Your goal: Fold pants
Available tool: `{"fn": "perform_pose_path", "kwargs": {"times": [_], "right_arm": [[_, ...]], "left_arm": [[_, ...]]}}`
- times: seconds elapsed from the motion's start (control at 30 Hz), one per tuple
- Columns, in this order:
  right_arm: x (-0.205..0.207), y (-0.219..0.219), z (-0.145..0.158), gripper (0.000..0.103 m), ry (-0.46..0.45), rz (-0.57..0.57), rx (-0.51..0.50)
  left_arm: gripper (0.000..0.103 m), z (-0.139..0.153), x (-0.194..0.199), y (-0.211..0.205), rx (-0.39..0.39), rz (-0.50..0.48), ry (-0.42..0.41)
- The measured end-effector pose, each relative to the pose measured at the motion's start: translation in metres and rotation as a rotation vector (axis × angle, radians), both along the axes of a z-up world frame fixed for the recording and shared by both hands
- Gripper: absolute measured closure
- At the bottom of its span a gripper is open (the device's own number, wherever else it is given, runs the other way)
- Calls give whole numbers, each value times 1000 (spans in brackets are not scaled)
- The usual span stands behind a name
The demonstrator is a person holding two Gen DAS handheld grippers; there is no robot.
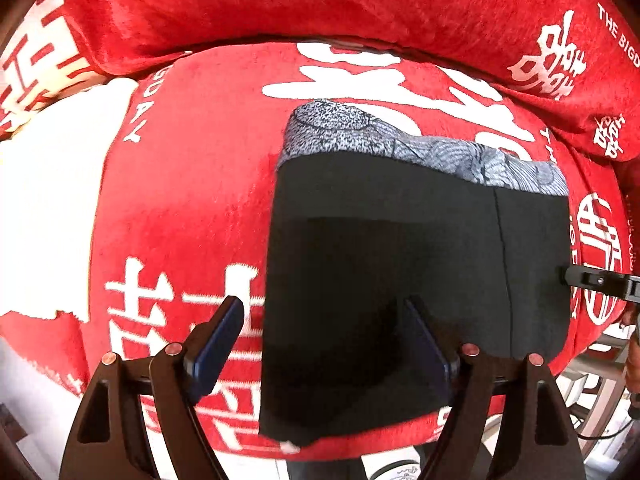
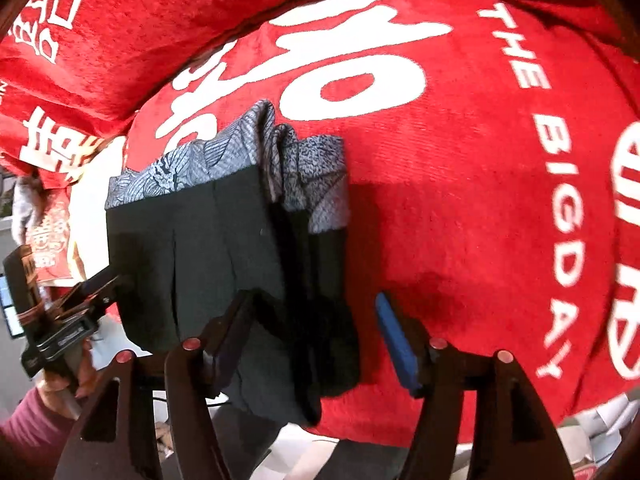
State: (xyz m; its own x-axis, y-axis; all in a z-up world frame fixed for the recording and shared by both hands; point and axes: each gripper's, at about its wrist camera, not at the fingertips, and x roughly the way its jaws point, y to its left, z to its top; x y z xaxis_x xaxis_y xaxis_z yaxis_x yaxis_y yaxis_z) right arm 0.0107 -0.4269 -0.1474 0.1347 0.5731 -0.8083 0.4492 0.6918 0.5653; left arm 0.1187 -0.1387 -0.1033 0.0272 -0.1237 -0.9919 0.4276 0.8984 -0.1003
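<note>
The pants are black with a grey patterned band and lie folded into a compact stack on the red blanket. My left gripper is open, hovering over the stack's left edge, one finger on either side of that edge. In the right wrist view the pants show as a folded stack with layered edges. My right gripper is open over the stack's near right part, holding nothing. The left gripper shows at the stack's left side in that view.
The red blanket with white characters and lettering covers a rounded cushion surface. A raised red cushion back runs along the far side. A white patch lies at left. The cushion's front edge drops off near the grippers.
</note>
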Motion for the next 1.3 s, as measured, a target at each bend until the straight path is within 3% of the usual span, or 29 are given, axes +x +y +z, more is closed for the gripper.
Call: {"fn": "perform_pose_path", "kwargs": {"times": [0.13, 0.2, 0.27, 0.33, 0.4, 0.6, 0.77, 0.93, 1.3], "right_arm": [[-13, 6, 25, 24, 7, -6, -59], [-18, 10, 36, 23, 13, -4, -80], [-22, 18, 49, 22, 10, 2, -106], [-27, 25, 66, 14, -15, -5, -147], [-30, 32, 76, 0, -25, -18, -177], [-31, 56, 104, 0, -37, -63, -302], [-24, 79, 121, 0, 39, 0, -395], [-29, 82, 139, 0, 78, -56, -367], [-27, 85, 160, 0, 65, -18, -379]], "left_arm": [[21, 14, -13, 2, 8, -33, 3], [4, 24, -20, 2, 8, -52, 6], [0, 34, -24, 2, 2, -59, -6], [0, 41, -28, 2, -19, -79, 6], [0, 48, -31, 2, -16, -99, 6], [0, 62, -32, 7, -2, -139, 6], [0, 74, -35, 11, 13, -185, -15], [0, 93, -34, 15, -3, -170, -50], [0, 115, -41, 12, 15, -105, -97]]}}
